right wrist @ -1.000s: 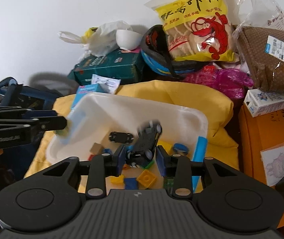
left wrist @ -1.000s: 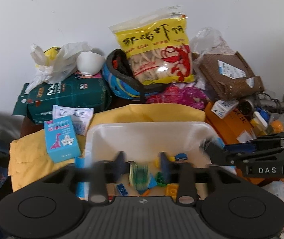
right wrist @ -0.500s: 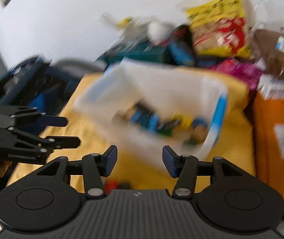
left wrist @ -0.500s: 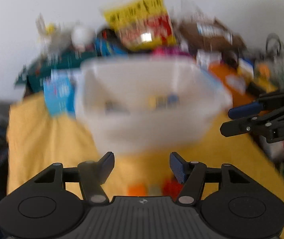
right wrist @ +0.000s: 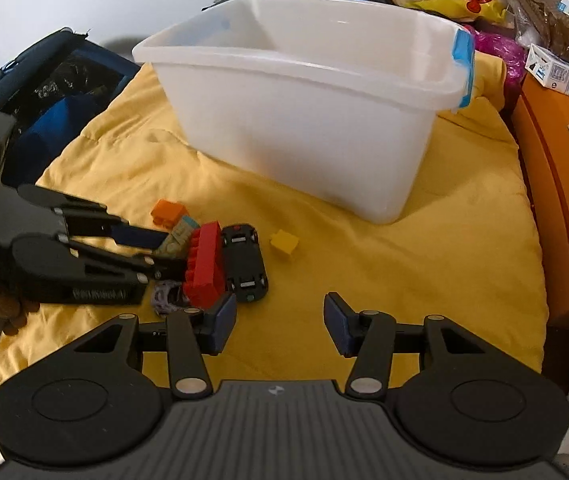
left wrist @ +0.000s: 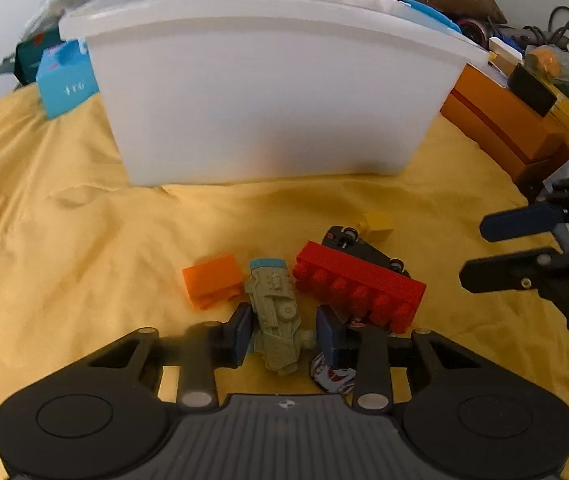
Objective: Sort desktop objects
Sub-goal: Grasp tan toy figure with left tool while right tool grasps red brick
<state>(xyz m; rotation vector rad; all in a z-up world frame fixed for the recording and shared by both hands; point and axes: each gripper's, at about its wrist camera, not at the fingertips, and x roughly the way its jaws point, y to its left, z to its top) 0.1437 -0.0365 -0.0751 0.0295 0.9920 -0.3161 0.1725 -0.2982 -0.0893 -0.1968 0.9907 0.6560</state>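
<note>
Several toys lie on the yellow cloth (left wrist: 64, 240) in front of the white bin (left wrist: 268, 92) (right wrist: 304, 120). My left gripper (left wrist: 284, 334) (right wrist: 170, 252) is low on the cloth, its pads closed against an olive toy vehicle (left wrist: 278, 320) (right wrist: 178, 236) that still rests there. Beside it sit an orange brick (left wrist: 212, 280) (right wrist: 169, 211), a long red brick (left wrist: 358, 284) (right wrist: 204, 264), an upturned black toy car (left wrist: 364, 248) (right wrist: 244, 260) and a small yellow brick (left wrist: 376, 224) (right wrist: 284, 243). My right gripper (right wrist: 280, 328) (left wrist: 476, 254) hovers open to the right, holding nothing.
A small patterned toy (left wrist: 332, 376) (right wrist: 164, 294) lies under my left gripper's right finger. A blue box (left wrist: 66, 80) stands left of the bin, orange boxes (left wrist: 496, 120) (right wrist: 556, 160) line the right, and a dark bag (right wrist: 64, 92) sits off the cloth's left edge.
Both grippers let go of toys over the bin, opened and dropped to the cloth in front of it. The left gripper's fingers have since narrowed onto the olive toy vehicle.
</note>
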